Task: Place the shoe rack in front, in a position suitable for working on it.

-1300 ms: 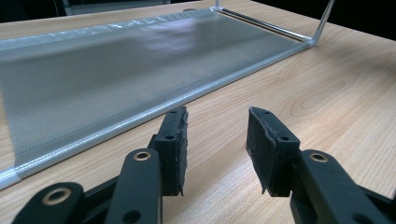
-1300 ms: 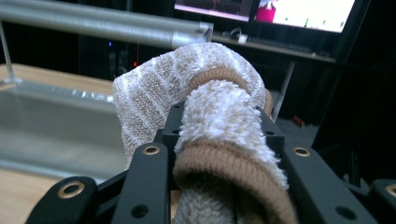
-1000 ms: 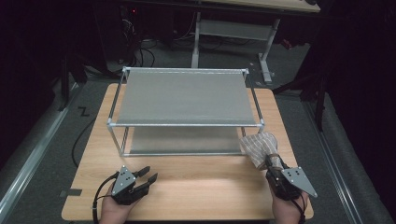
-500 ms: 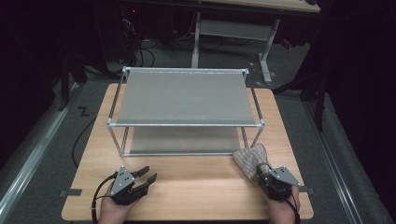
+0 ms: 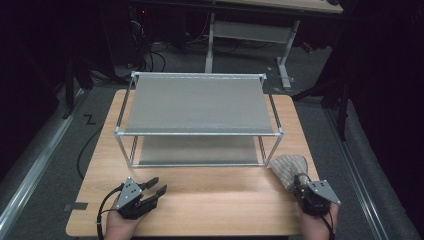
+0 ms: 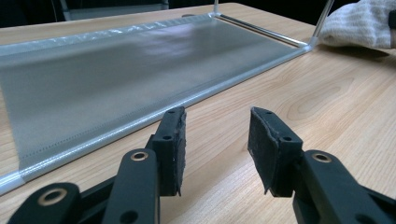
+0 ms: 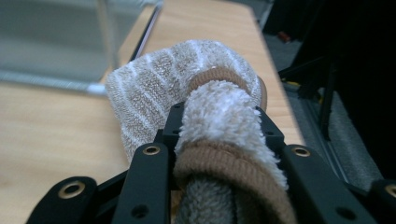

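I'm holding the right gripper (image 5: 303, 184) w/ its jaws pinched on a striped towel (image 7: 187, 88). In the right gripper view a thick fold w/ a brown edge band is bulging up between the two black jaws, so the grip looks firm. The rest of the towel (image 5: 287, 166) is bunching out ahead of the tips, resting on the wooden table (image 5: 220, 200), just off the near corner post of the wire shelf rack (image 5: 200, 133).

My left gripper (image 5: 149, 191) is sitting low on the table off to the other side, well apart from the towel, jaws spread, nothing between the pads (image 6: 175, 140). Straight ahead of it the rack's lower shelf (image 6: 116, 79) is lying flat and bare; the towel (image 6: 359, 23) shows far off at its corner.

Progress, as I'm judging it: pickup is done, placing isn't. The towel is gripped but touching the tabletop, outside the rack frame. Both shelves, upper (image 5: 200, 102) and lower, are bare. I can't tell which shelf it's meant for. What's left: lift the towel, carry it fwd onto a shelf, let go, maybe w/ the left helping to straighten it.
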`<state>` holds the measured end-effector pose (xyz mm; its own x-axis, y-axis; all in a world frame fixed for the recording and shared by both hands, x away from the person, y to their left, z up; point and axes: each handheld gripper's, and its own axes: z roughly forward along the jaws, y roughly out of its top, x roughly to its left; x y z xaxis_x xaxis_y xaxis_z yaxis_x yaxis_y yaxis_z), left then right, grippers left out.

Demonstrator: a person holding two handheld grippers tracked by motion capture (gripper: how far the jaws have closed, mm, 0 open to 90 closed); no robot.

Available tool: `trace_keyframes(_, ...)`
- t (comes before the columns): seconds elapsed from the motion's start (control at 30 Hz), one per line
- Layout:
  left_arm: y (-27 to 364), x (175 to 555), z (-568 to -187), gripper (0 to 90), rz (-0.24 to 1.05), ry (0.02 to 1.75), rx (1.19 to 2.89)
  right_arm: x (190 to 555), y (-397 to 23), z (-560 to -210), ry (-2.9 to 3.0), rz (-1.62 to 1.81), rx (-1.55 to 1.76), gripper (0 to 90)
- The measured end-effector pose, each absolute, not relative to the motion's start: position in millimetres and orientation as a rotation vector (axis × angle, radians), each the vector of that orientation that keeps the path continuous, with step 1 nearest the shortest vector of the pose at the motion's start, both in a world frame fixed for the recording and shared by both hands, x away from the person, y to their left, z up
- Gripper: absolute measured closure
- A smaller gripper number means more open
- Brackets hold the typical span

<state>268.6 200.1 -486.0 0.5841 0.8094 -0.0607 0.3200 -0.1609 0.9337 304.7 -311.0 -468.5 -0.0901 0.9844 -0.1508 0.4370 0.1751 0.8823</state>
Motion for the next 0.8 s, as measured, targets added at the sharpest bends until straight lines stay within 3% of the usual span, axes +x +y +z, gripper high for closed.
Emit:
trace_keyframes(0.3,194.7,268.0,-487.6,56.6,0.567,0.932,1.745,336.1,-304.1,-448.0,1.593,0.922,1.373,65.9)
trace_keyframes(0.5,194.4,267.7,-487.9,56.7,0.572,0.934,1.748,371.8,-294.3,-457.4,1.654,0.94,1.391,66.0)
trace_keyframes(0.8,196.4,265.4,-487.5,56.9,0.571,0.947,1.728,360.6,-277.4,-468.3,1.717,0.987,1.357,66.2)
